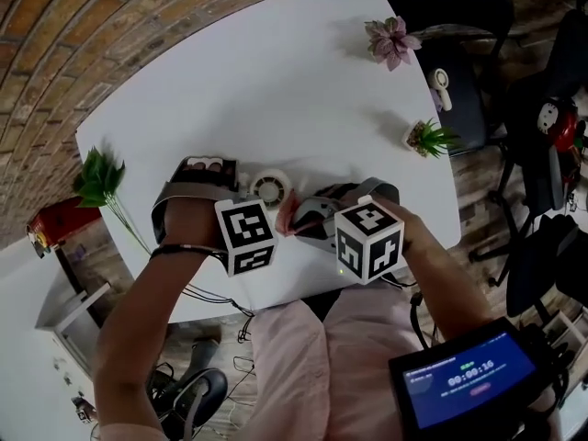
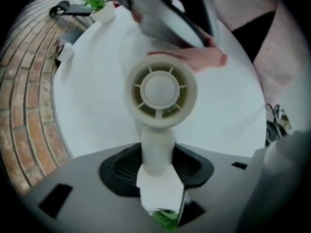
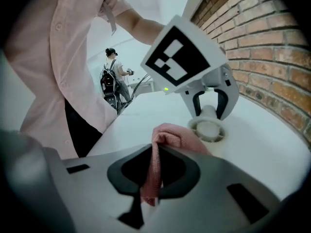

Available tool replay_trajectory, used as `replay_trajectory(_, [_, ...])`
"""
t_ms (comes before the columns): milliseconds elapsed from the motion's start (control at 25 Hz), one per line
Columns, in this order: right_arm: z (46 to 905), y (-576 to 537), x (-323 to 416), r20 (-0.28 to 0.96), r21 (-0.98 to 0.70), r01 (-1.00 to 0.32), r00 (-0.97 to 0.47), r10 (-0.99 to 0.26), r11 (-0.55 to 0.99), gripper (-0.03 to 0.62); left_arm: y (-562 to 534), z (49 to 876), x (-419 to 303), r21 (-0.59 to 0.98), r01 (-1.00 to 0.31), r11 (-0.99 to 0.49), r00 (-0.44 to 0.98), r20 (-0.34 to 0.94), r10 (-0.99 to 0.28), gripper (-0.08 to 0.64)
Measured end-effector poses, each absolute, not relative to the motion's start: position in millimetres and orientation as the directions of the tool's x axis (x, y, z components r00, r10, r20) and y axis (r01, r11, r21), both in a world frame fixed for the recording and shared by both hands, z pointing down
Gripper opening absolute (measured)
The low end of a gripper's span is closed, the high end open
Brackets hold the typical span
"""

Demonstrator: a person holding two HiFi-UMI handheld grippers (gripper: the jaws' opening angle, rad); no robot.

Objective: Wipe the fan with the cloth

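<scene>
Near the table (image 1: 276, 81) edge by the person, left gripper (image 2: 158, 164) clamped the fan (image 2: 160, 92) handle; right gripper (image 3: 154, 171) pinched the cloth (image 3: 177, 136), probably touching the fan.

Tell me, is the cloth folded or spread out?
Folded: the cloth is pinched into a narrow crease in the shut right claw, bunched beyond it.

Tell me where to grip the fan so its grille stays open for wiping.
Take the fan by its slim handle, coming in from the handle's free end, as the left gripper does. The wide round head probably suits jaws poorly and must stay bare for the cloth.
</scene>
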State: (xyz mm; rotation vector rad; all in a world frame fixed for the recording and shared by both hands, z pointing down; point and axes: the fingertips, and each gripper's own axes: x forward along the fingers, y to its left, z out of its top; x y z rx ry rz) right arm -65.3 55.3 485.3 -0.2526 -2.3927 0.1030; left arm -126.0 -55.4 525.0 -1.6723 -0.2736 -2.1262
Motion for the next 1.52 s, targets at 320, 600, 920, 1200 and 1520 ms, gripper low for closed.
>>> replay_trajectory(320, [461, 74, -46, 0.59, -0.196, 0.052, -0.791, 0.16, 0.979, 0.028, -54, 520, -142, -0.021, -0.281, -0.959, -0.087, 0.996, 0.004, 0.199])
replay_trajectory(600, [450, 75, 4, 0.616, -0.171, -0.045, -0.784, 0.071, 0.984, 0.029, 7, 511, -119, 0.346, -0.595, -0.725, 0.26, 0.937, 0.234, 0.196])
replay_trajectory(920, [444, 108, 48, 0.622, -0.22, -0.151, -0.782, 0.02, 0.964, 0.029, 60, 504, -24, 0.612, -0.576, -0.543, 0.57, 0.776, 0.27, 0.172])
replay_trajectory(1200, [462, 103, 92, 0.707, -0.195, -0.348, -0.698, -0.114, 0.917, 0.029, 67, 505, -26, 0.562, -0.573, -0.596, 0.551, 0.803, 0.227, 0.172])
replay_trajectory(1520, [488, 52, 61, 0.772, -0.181, -0.402, -0.624, -0.123, 0.898, 0.029, 82, 501, -28, 0.597, -0.601, -0.532, 0.603, 0.775, 0.189, 0.172])
